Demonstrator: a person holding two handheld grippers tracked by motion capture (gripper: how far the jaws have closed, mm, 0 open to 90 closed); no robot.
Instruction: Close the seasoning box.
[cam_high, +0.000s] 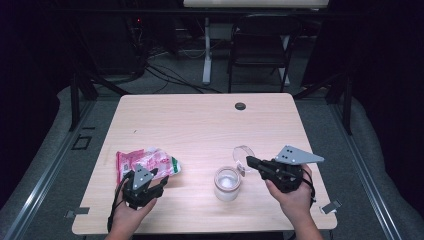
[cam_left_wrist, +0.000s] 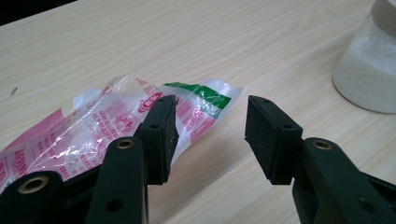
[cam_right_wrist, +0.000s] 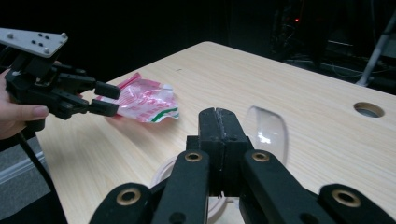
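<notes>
A crumpled pink, white and green plastic bag (cam_high: 145, 161) lies on the table's left front. My left gripper (cam_high: 159, 181) sits at its near edge, open; in the left gripper view its left finger (cam_left_wrist: 161, 135) rests on the bag (cam_left_wrist: 93, 130) and the gap is bare wood. An open glass jar (cam_high: 227, 183) with white contents stands at centre front, also at the right edge (cam_left_wrist: 369, 74). My right gripper (cam_high: 250, 161) is above it, shut on the rim of a clear lid (cam_high: 243, 152), which stands on edge beside the jaws (cam_right_wrist: 268, 133).
A round cable hole (cam_high: 240, 106) is set in the table's far side. A dark folding chair (cam_high: 260, 45) and a white desk leg (cam_high: 206, 50) stand beyond the table. The other hand with the left gripper (cam_right_wrist: 109, 99) appears at the left of the right gripper view.
</notes>
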